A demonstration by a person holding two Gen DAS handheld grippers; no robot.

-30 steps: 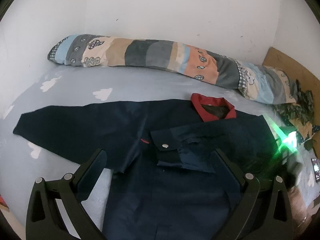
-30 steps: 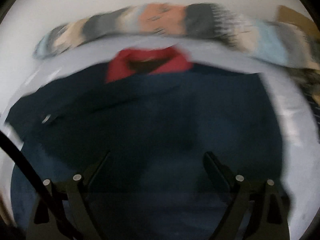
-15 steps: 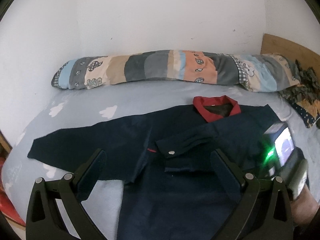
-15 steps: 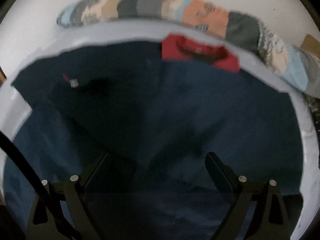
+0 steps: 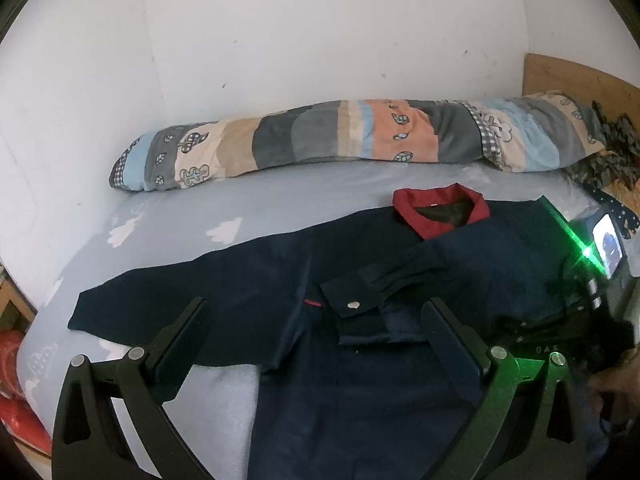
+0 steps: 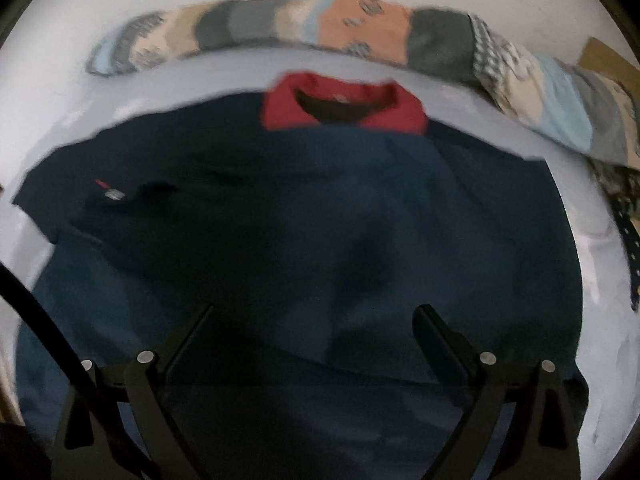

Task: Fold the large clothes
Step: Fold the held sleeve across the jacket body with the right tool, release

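A dark navy jacket [image 5: 360, 380] with a red collar [image 5: 440, 210] lies flat on the pale blue bed sheet [image 5: 280, 192]. Its one sleeve is folded across the chest, the cuff [image 5: 354, 308] showing a metal snap. The other sleeve [image 5: 180, 292] stretches out to the left. My left gripper [image 5: 316, 316] is open and empty above the jacket's lower chest. The right wrist view is blurred; it shows the jacket [image 6: 320, 240] and collar [image 6: 344, 104] close below. My right gripper [image 6: 314, 316] is open and empty over the jacket's middle. Its body [image 5: 560, 320], with a green light, shows in the left wrist view.
A long patchwork bolster pillow [image 5: 340, 136] lies along the white wall at the back. A wooden headboard [image 5: 580, 80] and a leaf-patterned cloth [image 5: 608, 152] are at the far right. A red object [image 5: 12, 380] sits off the bed's left edge.
Both grippers have pulled back and risen, so more of the bed and jacket shows. The right gripper's view swung across the jacket. Both stayed open; the jacket did not move.
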